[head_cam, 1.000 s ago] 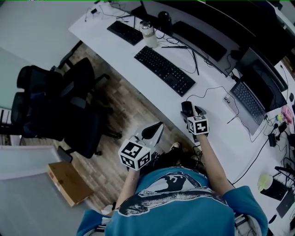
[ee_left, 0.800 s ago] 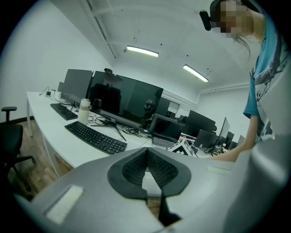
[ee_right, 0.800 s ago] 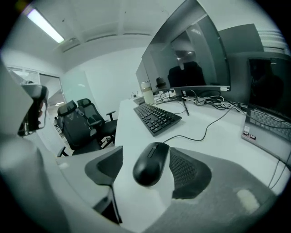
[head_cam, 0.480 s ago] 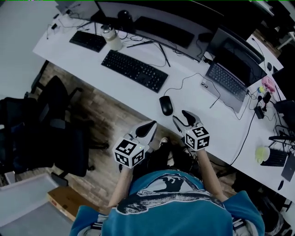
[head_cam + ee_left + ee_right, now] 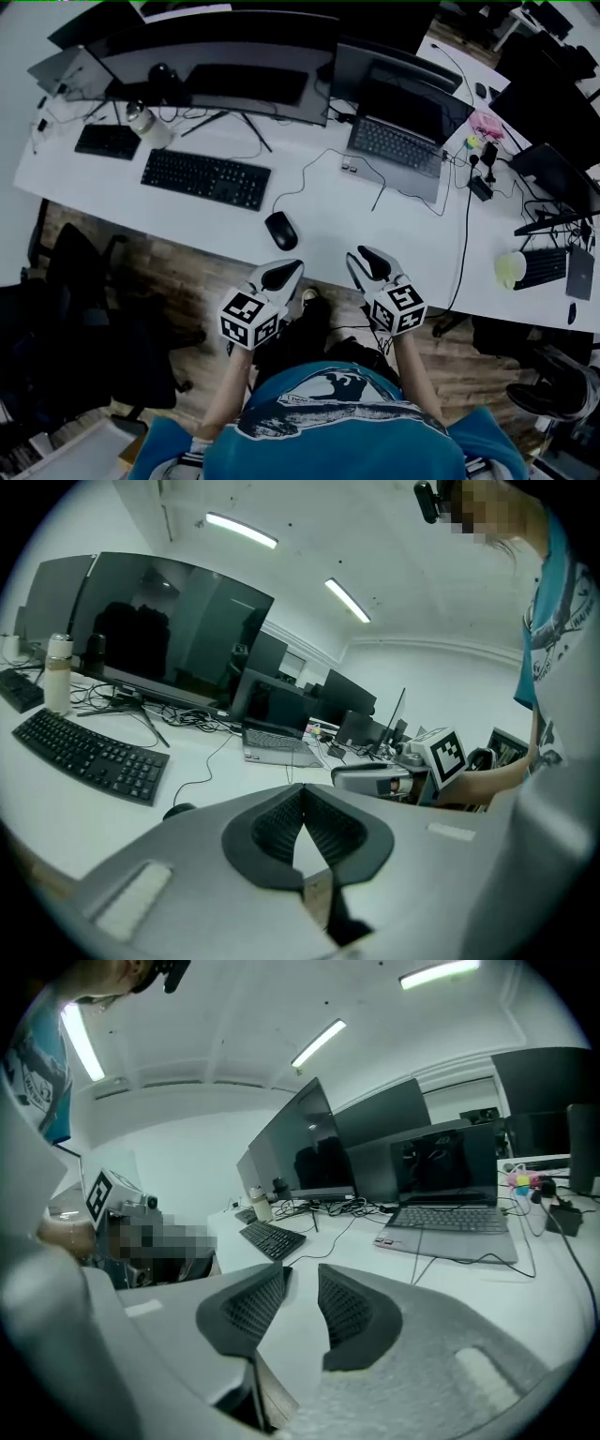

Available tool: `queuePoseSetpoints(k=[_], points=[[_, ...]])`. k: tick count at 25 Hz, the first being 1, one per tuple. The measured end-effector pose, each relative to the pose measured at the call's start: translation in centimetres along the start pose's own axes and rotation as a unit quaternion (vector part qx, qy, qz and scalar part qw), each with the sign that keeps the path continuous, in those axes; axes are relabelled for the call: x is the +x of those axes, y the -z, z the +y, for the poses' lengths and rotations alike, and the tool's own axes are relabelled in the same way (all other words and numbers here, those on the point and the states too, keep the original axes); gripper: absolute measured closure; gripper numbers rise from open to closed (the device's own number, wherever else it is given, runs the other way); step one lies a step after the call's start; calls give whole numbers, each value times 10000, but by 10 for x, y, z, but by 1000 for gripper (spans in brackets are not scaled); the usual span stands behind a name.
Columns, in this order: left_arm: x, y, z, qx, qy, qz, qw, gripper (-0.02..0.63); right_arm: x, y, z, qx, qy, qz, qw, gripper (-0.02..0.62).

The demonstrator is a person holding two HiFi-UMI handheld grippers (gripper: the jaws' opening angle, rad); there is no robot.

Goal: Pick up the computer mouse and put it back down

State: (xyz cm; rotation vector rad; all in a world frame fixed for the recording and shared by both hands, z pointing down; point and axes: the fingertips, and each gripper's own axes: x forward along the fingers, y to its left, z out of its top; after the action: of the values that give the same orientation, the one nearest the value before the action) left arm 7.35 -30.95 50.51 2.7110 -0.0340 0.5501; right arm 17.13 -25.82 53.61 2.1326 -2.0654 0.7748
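Observation:
The black computer mouse [image 5: 280,230] lies on the white desk [image 5: 319,225] near its front edge, its cable running back toward the laptop. Nothing touches it. My left gripper [image 5: 281,274] hangs just below the mouse, off the desk edge, with its pads meeting at the tips [image 5: 302,794]; the mouse [image 5: 178,810] peeks out left of its jaw. My right gripper [image 5: 364,255] hovers at the desk edge, to the right of the mouse. Its jaws have just been closing; a narrow gap stays between the pads [image 5: 302,1277] and nothing is in it.
A black keyboard [image 5: 206,178] lies left of the mouse, an open laptop [image 5: 398,145] behind and to the right, a wide monitor [image 5: 225,84] at the back. A bottle [image 5: 145,122], cables and small gear crowd the desk ends. An office chair [image 5: 84,309] stands at left.
The right gripper has let go of the mouse, drawn back off it toward the desk edge, and its jaws have narrowed. The mouse stays on the desk. The left gripper came closer to the desk.

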Motion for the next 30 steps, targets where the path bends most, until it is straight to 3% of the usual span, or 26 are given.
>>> queuePoseSetpoints(k=[12,20,30], points=[[13,5,-86,387,547,51,9977,592,-100,26,-8,329,621,-512,9962,592],[-11,28,-163,601,762,-18,9953,592,-159,47,16,449,557,-897,9934,594],[-57,72,-227,855,768,-145,9933,592,-230,72,64,115,555,-1230,9908,594]])
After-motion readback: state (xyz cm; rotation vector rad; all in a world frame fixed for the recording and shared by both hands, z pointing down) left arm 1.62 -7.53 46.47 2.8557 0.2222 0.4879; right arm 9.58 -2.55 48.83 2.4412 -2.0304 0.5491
